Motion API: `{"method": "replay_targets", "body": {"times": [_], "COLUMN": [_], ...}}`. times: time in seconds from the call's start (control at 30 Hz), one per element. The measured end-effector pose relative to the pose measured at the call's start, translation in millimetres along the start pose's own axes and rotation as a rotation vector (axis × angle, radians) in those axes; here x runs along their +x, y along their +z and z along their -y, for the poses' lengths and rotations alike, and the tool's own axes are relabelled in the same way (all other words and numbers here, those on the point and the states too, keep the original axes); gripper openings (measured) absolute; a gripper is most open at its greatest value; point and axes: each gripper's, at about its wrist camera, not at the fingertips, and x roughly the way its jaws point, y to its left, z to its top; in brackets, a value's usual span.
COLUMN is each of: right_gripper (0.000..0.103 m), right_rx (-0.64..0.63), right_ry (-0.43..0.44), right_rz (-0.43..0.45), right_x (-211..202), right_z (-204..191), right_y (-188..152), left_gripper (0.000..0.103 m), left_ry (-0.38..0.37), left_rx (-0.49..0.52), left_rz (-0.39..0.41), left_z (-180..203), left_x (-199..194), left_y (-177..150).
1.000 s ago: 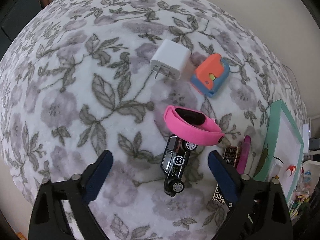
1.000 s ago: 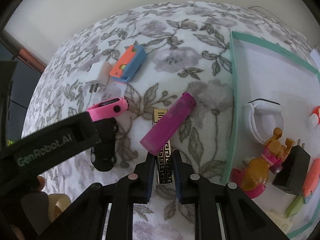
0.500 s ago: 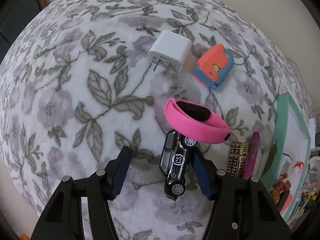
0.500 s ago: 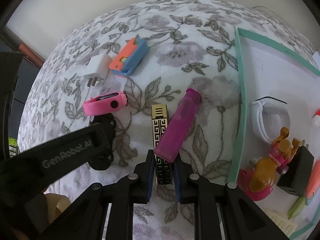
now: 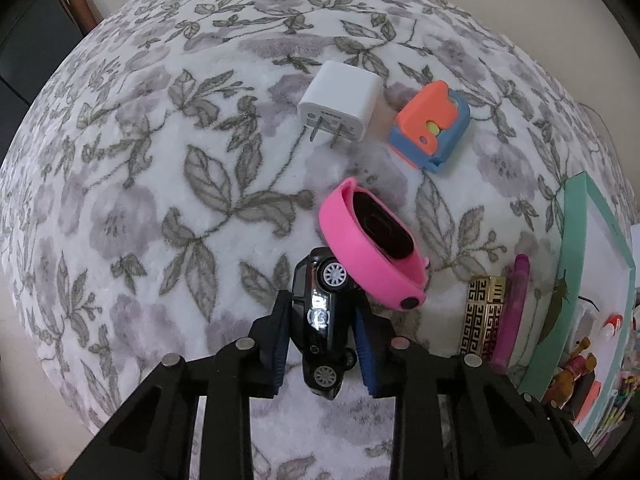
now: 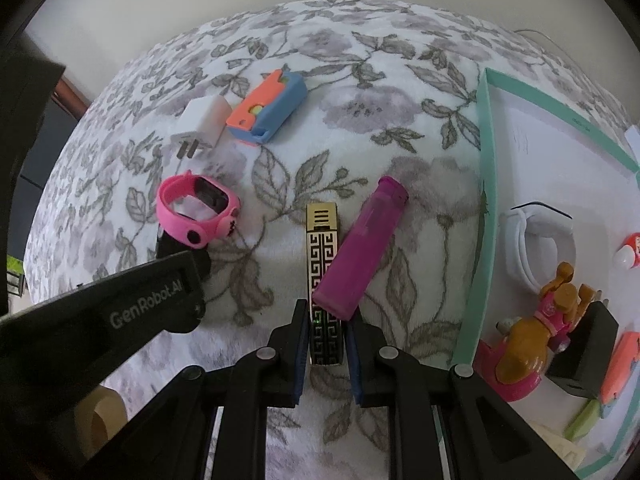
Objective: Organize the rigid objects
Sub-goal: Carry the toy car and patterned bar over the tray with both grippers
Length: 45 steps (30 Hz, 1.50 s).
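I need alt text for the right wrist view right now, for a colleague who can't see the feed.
The right tool is shut on a gold-and-black patterned lighter lying on a floral cloth, with a magenta lighter leaning across it. To the right sits a teal-rimmed tray of small items; to the left, a pink wristband.

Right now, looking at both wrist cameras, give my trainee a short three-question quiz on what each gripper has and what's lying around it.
1. True or false: the left gripper is shut on the pink band.
2. Multiple choice: what does the right gripper hold between its fingers? A) the purple lighter B) the gold patterned lighter C) the white charger
3. Fill in: the purple lighter's near end rests on the ____ lighter.

Key:
1. False; it grips the black toy car, and the band leans on the car's far end.
2. B
3. gold patterned
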Motion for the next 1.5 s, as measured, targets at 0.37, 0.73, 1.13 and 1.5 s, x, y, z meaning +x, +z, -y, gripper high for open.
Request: {"method": "replay_targets", "body": {"times": [0.37, 0.73, 1.13, 1.5], "right_gripper": [0.017, 0.016, 0.016, 0.017], "right_rx": [0.062, 0.126, 0.159, 0.194], "right_ry": [0.077, 0.121, 0.123, 0.085], "right_rz": [-0.043, 0.045, 0.162, 0.233], "right_x": [-8, -52, -90, -109], "right_z": [18, 37, 48, 64], "right_y": [-12, -11, -6, -7], "left_gripper": [0.030, 0.030, 0.030, 0.030], "left_ry": [-0.040, -0.082, -0.163, -0.184], "left_rx": [-0.024, -0.042, -0.052, -0.003], "left_rz": [-0.064, -0.006, 0.109, 0.190], "left_z": [-19, -33, -60, -40], "left_x": [-8, -42, -92, -112], "left_y": [-36, -57, -57, -54]}}
